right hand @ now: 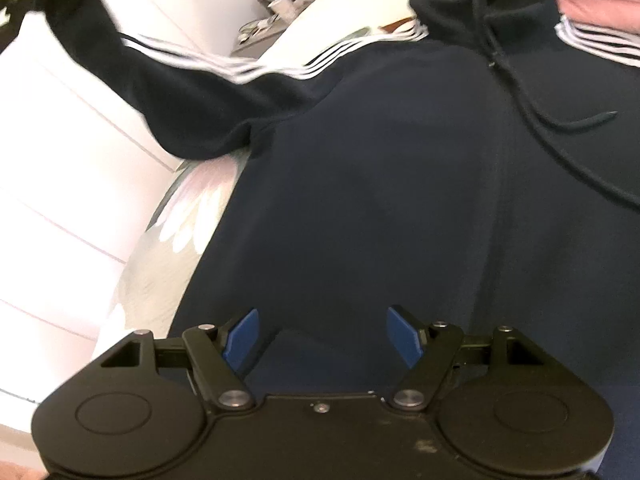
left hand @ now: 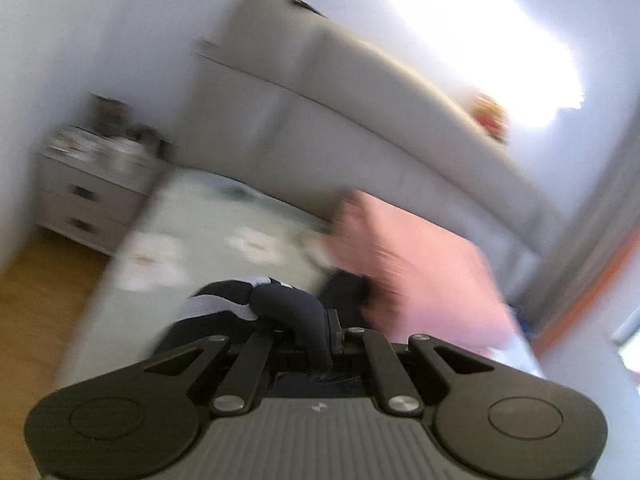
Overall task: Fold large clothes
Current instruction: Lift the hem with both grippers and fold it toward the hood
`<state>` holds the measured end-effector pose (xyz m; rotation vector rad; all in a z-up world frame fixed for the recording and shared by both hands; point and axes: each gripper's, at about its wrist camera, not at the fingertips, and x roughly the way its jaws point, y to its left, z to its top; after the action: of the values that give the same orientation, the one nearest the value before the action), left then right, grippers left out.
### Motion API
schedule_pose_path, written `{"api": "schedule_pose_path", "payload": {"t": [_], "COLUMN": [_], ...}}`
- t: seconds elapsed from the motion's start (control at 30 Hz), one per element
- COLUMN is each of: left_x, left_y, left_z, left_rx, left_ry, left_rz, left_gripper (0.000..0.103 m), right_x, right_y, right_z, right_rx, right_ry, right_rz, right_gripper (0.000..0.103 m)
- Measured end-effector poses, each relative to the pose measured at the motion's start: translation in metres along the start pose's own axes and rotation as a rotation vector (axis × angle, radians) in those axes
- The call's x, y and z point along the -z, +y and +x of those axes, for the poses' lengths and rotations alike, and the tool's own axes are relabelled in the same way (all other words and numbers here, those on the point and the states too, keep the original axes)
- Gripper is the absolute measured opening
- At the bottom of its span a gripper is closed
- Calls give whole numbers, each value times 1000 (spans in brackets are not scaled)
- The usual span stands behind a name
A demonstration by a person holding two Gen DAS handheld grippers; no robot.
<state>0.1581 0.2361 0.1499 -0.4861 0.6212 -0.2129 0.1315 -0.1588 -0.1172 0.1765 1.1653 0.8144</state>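
Observation:
A navy hoodie (right hand: 380, 180) with white stripes lies spread on the bed, its drawstring (right hand: 532, 108) trailing over the chest. One sleeve (right hand: 168, 80) is stretched up off the bed toward the top left. In the left wrist view my left gripper (left hand: 320, 340) is shut on a bunched end of that navy sleeve (left hand: 280, 304), lifted above the sheet; the picture is blurred. My right gripper (right hand: 324, 332) hangs open just over the hoodie's lower body, blue pads (right hand: 244, 336) wide apart with nothing pinched.
The bed has a pale floral sheet (left hand: 200, 216) and a padded beige headboard (left hand: 320, 120). A pink garment (left hand: 420, 272) lies near the headboard. A cluttered nightstand (left hand: 92, 192) stands beside the bed on a wooden floor. White cupboard doors (right hand: 60, 160) run along the bed's side.

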Motion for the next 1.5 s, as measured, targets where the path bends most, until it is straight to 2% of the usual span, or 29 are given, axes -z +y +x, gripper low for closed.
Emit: {"api": "schedule_pose_path", "payload": {"t": [0.1, 0.23, 0.37, 0.5, 0.53, 0.57, 0.6, 0.63, 0.7, 0.8, 0.97, 1.07, 1.1, 1.23, 1.3, 1.4, 1.43, 1.47, 1.5], "left_x": [11, 31, 58, 86, 95, 104, 112, 119, 133, 145, 131, 136, 140, 170, 187, 204, 207, 210, 213], "left_y": [-36, -85, -125, -152, -158, -165, -172, -176, -175, -158, -106, -61, -51, 5, 18, 29, 31, 31, 29], "left_z": [51, 129, 212, 284, 301, 318, 327, 341, 354, 351, 341, 318, 314, 298, 298, 304, 307, 310, 312], "left_rx": [149, 268, 367, 408, 405, 392, 368, 332, 272, 211, 104, 7, -16, -58, -81, -81, -94, -115, -139], "left_ry": [55, 121, 200, 299, 327, 360, 391, 447, 501, 463, 428, 402, 408, 450, 470, 454, 445, 434, 416], "left_rz": [-8, 31, 59, 52, 60, 82, 103, 127, 161, 218, 167, 162, 161, 158, 207, 277, 300, 325, 364], "left_gripper": [6, 6, 6, 6, 7, 12, 27, 49, 67, 73, 78, 80, 80, 78, 77, 77, 74, 70, 45], "right_x": [0, 7, 17, 28, 30, 30, 31, 31, 28, 19, -14, -41, -50, -86, -103, -119, -120, -121, -120], "right_y": [-15, -34, -55, -80, -85, -91, -96, -100, -109, -120, -138, -154, -161, -199, -216, -234, -238, -238, -234], "right_z": [-11, -27, -46, -61, -63, -65, -66, -67, -72, -82, -91, -93, -93, -77, -63, -39, -32, -31, -33], "right_rx": [-10, 2, 49, 79, 87, 95, 106, 116, 138, 158, 210, 248, 254, 311, 339, 387, 382, 387, 402], "right_ry": [-23, -60, -101, -130, -134, -133, -134, -138, -155, -198, -276, -344, -363, -380, -370, -315, -303, -317, -342], "right_rz": [43, 91, 130, 199, 209, 215, 221, 226, 235, 240, 193, 178, 179, 263, 262, 262, 276, 282, 263], "right_gripper": [86, 86, 86, 86, 86, 86, 86, 86, 86, 86, 86, 87, 90, 90, 90, 92, 89, 78, 16]}}
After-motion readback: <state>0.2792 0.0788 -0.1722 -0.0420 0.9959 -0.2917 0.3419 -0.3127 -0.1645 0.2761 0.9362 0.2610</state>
